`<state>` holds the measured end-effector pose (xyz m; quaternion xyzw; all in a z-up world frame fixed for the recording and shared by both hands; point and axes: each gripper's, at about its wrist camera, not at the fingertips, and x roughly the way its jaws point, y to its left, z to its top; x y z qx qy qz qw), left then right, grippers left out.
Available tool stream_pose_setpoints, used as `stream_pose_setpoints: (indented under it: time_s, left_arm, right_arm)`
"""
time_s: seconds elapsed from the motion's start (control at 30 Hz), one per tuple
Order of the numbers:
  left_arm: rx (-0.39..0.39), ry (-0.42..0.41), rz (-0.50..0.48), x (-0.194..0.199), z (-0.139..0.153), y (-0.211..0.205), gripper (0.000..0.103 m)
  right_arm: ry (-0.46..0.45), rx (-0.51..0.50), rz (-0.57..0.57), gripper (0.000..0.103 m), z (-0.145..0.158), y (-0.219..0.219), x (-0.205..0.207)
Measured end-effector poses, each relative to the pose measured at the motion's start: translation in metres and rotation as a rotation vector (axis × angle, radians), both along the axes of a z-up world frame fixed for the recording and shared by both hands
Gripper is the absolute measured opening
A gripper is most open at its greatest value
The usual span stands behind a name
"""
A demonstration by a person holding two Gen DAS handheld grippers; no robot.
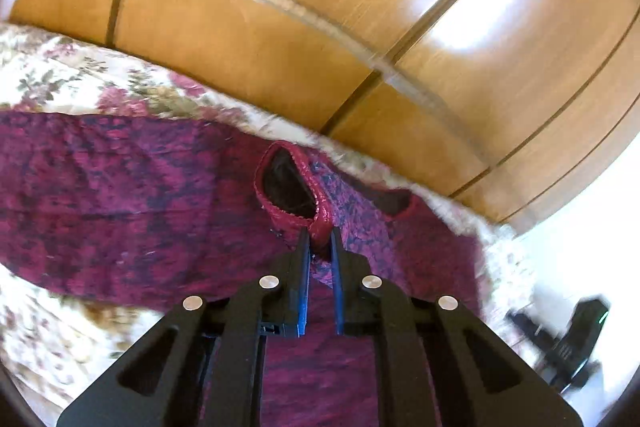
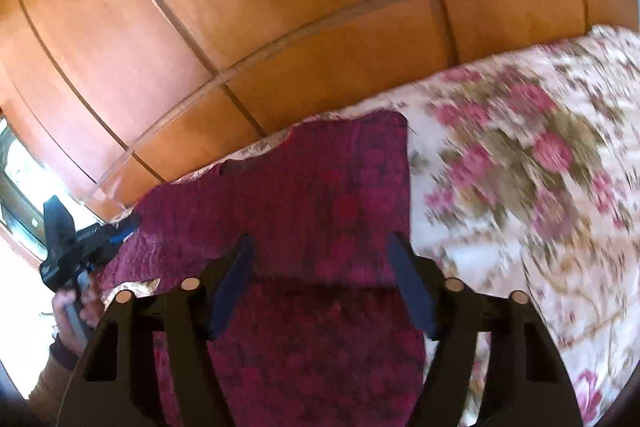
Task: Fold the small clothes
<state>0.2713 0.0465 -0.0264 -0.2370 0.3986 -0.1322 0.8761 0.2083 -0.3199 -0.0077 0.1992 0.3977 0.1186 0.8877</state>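
Left gripper (image 1: 320,239): nearest in left wrist view, at 6 o'clock; fingers narrow, pinched onto the red trimmed edge of the garment at an opening. Seen also from right wrist view at 9 o'clock (image 2: 124,227), tips at the garment's left edge.
Right gripper (image 2: 320,251): at 6 o'clock in its own view; fingers spread wide, hovering over the cloth, nothing between them. Contact with fabric: cannot tell. In left wrist view it shows at 4 o'clock (image 1: 568,343), blurred.
Left hand (image 2: 74,311): at 8 o'clock in right wrist view, wrapped on the gripper handle.
Garment (image 2: 312,195): magenta-purple patterned, lying spread flat on the bedspread, running from 6 o'clock up to centre; in left wrist view it stretches toward 9 o'clock (image 1: 120,187).
Red-trimmed opening (image 1: 286,183): just past left fingertips, dark inside.
Bedspread (image 2: 520,167): cream floral, under the garment, extends to 3 o'clock.
Wardrobe (image 2: 240,7): glossy wood panels, farthest, 12 o'clock behind the bed.
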Motion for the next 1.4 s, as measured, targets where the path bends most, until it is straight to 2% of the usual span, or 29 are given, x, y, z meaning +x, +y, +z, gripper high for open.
stream_pose_setpoints:
  time_s: [0.07,0.1,0.17,0.2,0.23,0.27,0.37,0.47,0.53,0.6,0.63,0.7,0.77,0.87,0.93,0.97,1.07,1.23,1.3,1.4]
  left_arm:
    - [0.034,0.025,-0.006,-0.002,-0.013,-0.005,0.009]
    - [0.068,0.037,0.0,-0.002,-0.019,-0.007,0.009]
    - [0.185,0.052,0.035,0.0,-0.035,-0.01,0.009]
    - [0.201,0.079,0.042,0.0,-0.046,-0.009,0.009]
    - [0.206,0.094,0.043,-0.007,-0.053,-0.002,0.009]
    - [0.215,0.101,0.047,-0.01,-0.059,-0.001,0.009]
    - [0.21,0.086,0.033,-0.026,-0.061,0.001,0.009]
    - [0.133,0.092,0.058,-0.041,-0.059,0.018,0.023]
    - [0.08,0.09,0.103,-0.059,-0.056,0.037,0.039]
    - [0.004,0.102,0.155,-0.08,-0.055,0.064,0.04]
    - [-0.013,0.106,0.171,-0.089,-0.054,0.072,0.04]
    - [-0.024,0.121,0.24,-0.109,-0.054,0.098,0.04]
    - [-0.039,0.143,0.313,-0.13,-0.056,0.127,0.04]
    - [-0.074,0.142,0.407,-0.161,-0.055,0.172,0.042]
    - [-0.093,0.132,0.497,-0.177,-0.055,0.199,0.064]
    - [-0.098,0.122,0.542,-0.184,-0.055,0.212,0.066]
    - [-0.167,0.102,0.646,-0.198,-0.053,0.249,0.068]
    - [-0.279,0.086,0.758,-0.202,-0.058,0.3,0.068]
    - [-0.326,0.113,0.799,-0.196,-0.064,0.318,0.068]
    - [-0.396,0.127,0.851,-0.184,-0.074,0.336,0.066]
  right_arm:
    - [0.036,-0.052,0.01,0.061,-0.013,0.016,0.02]
    - [0.061,-0.101,-0.001,0.061,-0.021,0.025,0.031]
    - [0.133,-0.21,-0.014,0.06,-0.049,0.04,0.051]
    - [0.169,-0.255,-0.022,0.061,-0.065,0.045,0.058]
    - [0.153,-0.28,-0.028,0.062,-0.07,0.049,0.059]
    - [0.093,-0.339,-0.03,0.066,-0.072,0.057,0.055]
    - [0.029,-0.462,-0.05,0.066,-0.076,0.075,0.047]
    - [0.022,-0.49,-0.06,0.069,-0.077,0.078,0.048]
    - [0.019,-0.492,-0.064,0.071,-0.076,0.078,0.047]
    - [0.023,-0.51,-0.074,0.076,-0.073,0.078,0.046]
    - [0.03,-0.534,-0.083,0.083,-0.069,0.08,0.045]
    - [-0.005,-0.546,-0.089,0.086,-0.058,0.084,0.034]
    - [-0.052,-0.524,-0.05,0.092,-0.048,0.094,0.014]
    - [-0.074,-0.521,0.042,0.093,-0.047,0.116,-0.011]
    - [-0.062,-0.538,0.105,0.096,-0.053,0.131,-0.018]
    - [-0.056,-0.571,0.126,0.096,-0.06,0.138,-0.021]
    - [-0.011,-0.599,0.143,0.101,-0.08,0.147,-0.023]
    - [0.019,-0.484,0.139,0.101,-0.084,0.13,-0.015]
    - [0.026,-0.443,0.143,0.101,-0.085,0.123,-0.013]
    - [0.031,-0.48,0.138,0.101,-0.086,0.122,-0.006]
